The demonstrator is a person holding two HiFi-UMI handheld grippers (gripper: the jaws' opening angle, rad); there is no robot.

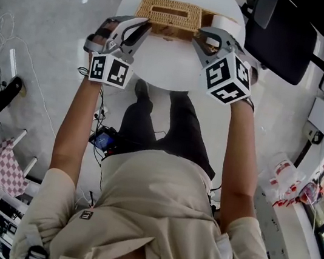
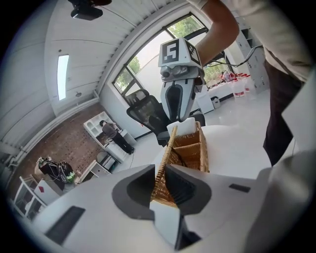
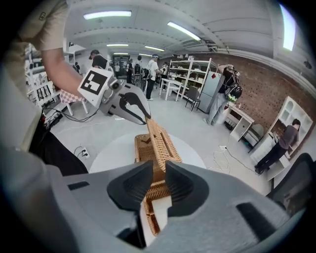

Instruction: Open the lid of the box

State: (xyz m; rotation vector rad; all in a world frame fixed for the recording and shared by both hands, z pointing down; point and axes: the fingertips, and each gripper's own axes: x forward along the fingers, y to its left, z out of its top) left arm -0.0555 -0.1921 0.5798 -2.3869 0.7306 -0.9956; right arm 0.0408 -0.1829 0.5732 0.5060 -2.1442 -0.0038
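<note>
Head view: wicker box (image 1: 172, 32) on far half of round white table (image 1: 165, 71), near half bare, office chair (image 1: 282, 35) close to table's right edge. Lid (image 1: 169, 11) hides the inside.

Left gripper view: left gripper (image 2: 159, 185) clamped on lid's end, lid tipped up, compartments showing.

Right gripper view: right gripper (image 3: 157, 185) pinching the other end; box mostly hidden behind the jaws.

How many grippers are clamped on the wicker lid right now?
2. The left gripper pinches the lid at its left end, and the right gripper pinches its right end.
</note>
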